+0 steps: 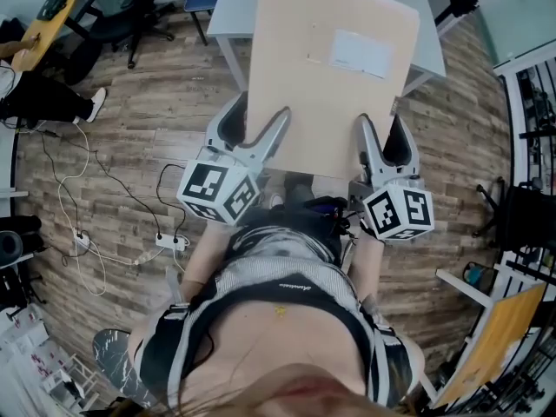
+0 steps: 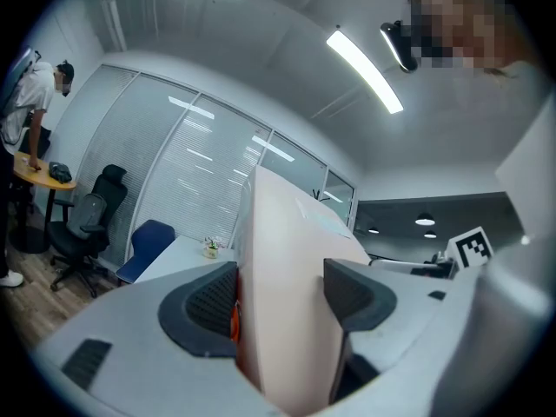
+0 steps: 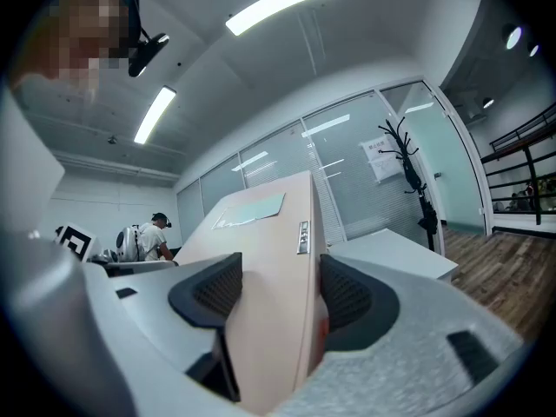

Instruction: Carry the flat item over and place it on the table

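A flat tan cardboard box (image 1: 334, 72) with a white label hangs level in front of me, above the wooden floor and partly over a grey table (image 1: 430, 46). My left gripper (image 1: 252, 129) is shut on its near left edge, and my right gripper (image 1: 382, 142) is shut on its near right edge. In the left gripper view the flat box (image 2: 278, 294) fills the gap between the dark pads. The right gripper view shows the flat box (image 3: 278, 285) pinched the same way between both pads.
The grey table's legs (image 1: 228, 59) stand just past the box. Office chairs (image 1: 130, 11) and a round yellow table (image 1: 43, 24) with a person are at the far left. Cables and a power strip (image 1: 169, 240) lie on the floor. Shelving (image 1: 534, 129) stands at the right.
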